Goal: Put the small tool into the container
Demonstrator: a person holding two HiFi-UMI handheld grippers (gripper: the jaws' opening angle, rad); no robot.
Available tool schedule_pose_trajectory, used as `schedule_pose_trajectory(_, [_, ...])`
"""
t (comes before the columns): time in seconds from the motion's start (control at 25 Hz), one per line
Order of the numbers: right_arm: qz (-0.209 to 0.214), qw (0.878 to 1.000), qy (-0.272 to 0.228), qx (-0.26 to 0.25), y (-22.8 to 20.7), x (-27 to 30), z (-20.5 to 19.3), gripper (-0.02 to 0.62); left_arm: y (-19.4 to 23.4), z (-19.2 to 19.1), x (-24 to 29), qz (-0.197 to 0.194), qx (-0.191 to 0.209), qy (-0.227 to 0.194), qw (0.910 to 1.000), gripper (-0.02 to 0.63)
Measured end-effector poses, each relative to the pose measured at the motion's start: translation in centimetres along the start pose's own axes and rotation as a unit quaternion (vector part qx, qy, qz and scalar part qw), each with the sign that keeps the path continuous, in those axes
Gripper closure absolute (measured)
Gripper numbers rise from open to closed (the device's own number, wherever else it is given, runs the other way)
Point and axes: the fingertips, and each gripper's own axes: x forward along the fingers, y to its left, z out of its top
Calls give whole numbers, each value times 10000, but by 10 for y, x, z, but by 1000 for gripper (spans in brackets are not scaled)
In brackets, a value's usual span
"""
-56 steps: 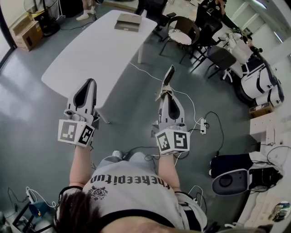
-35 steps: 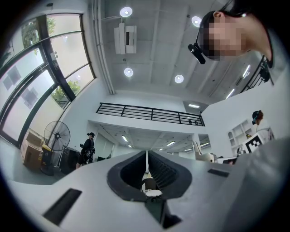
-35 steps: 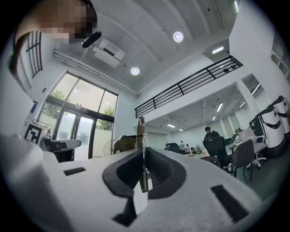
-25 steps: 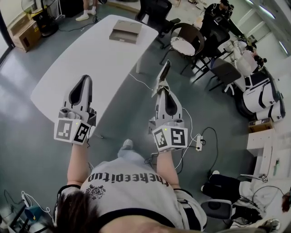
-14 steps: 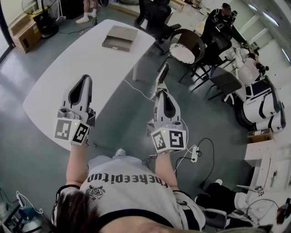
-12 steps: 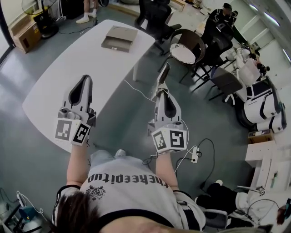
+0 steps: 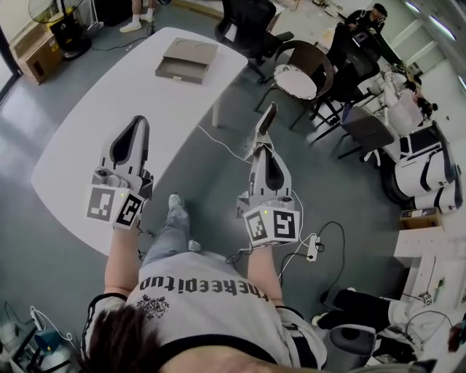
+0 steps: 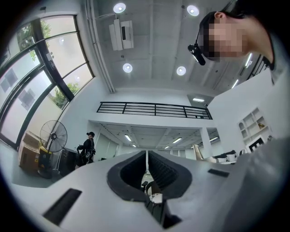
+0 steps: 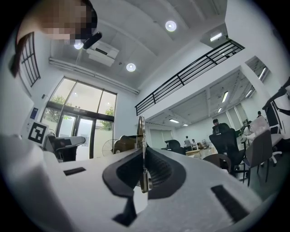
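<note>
Silvery small tool (image 7: 267, 120): a thin, flat, narrow piece of bare metal. It stands edge-on in the right gripper view and reaches well past the jaw tips. It is carried in the air over the grey floor, to the right of the table.
Right gripper (image 7: 260, 151): a grey two-jaw gripper with a square-marker cube at its rear. Its jaws are closed on the lower part of the small tool, with the ribbed pads against its two flat faces.
Handling: the tool looks light, stiff and smooth, so probably slippery but not fragile. The flat faces are the sensible place to pinch it. The low hold leaves a long free end that could pivot or slide if it knocks the container wall.
Left gripper (image 7: 137, 121): a matching grey gripper. Its jaws are drawn together with nothing between them. It is held level with the right one, over the near part of the table.
Container (image 7: 186, 60): a flat, grey-brown, box-shaped tray. It lies at the far end of the table, well apart from both grippers.
Table (image 7: 95, 131): long, white and round-cornered, and bare apart from the container.
Progress: the tool is in hand but not yet delivered, and the approach to the container remains.
Surroundings: black office chairs (image 7: 247, 22) stand past the table, and a white cable (image 7: 226, 149) trails on the floor.
</note>
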Motion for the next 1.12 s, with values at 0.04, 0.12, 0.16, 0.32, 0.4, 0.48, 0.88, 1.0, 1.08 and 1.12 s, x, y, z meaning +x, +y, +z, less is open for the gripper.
schedule_pose_trajectory(0.04, [-26, 10000, -1, -6, -5, 7, -1, 592, 2, -3, 9, -25, 21, 2, 10000, 588])
schedule_pose_trajectory(0.12, [-74, 10000, 6, -8, -22, 25, -5, 592, 2, -13, 34, -74, 74, -2, 9999, 588])
schedule_pose_trajectory(0.16, [-87, 10000, 15, -4, -37, 36, -7, 592, -1, -20, 51, -90, 103, -1, 9999, 588])
schedule_pose_trajectory(0.32, [-106, 9999, 1, -16, -70, 87, -13, 592, 6, -39, 110, -157, 156, -34, 9997, 588])
schedule_pose_trajectory(0.4, [-119, 9999, -52, -32, -53, 110, -16, 592, 33, -37, 118, -201, 148, -80, 9997, 588])
schedule_pose_trajectory(0.48, [-115, 9999, -73, -36, -47, 133, -19, 592, 53, -38, 132, -217, 143, -100, 9996, 588])
schedule_pose_trajectory(0.88, [-34, 9999, 70, -95, -32, 229, -38, 592, 127, -52, 188, -199, 11, -248, 9995, 588])
schedule_pose_trajectory(1.0, [10, 9997, 181, -170, -31, 253, -44, 592, 144, -68, 197, -167, -46, -74, 9998, 588])
schedule_pose_trajectory(1.08, [59, 9995, 255, -187, -32, 268, -49, 592, 154, -78, 204, -107, -72, 33, 9999, 588])
schedule_pose_trajectory(1.12, [98, 9993, 301, -190, -33, 275, -53, 592, 157, -82, 206, -79, -69, 62, 9999, 588])
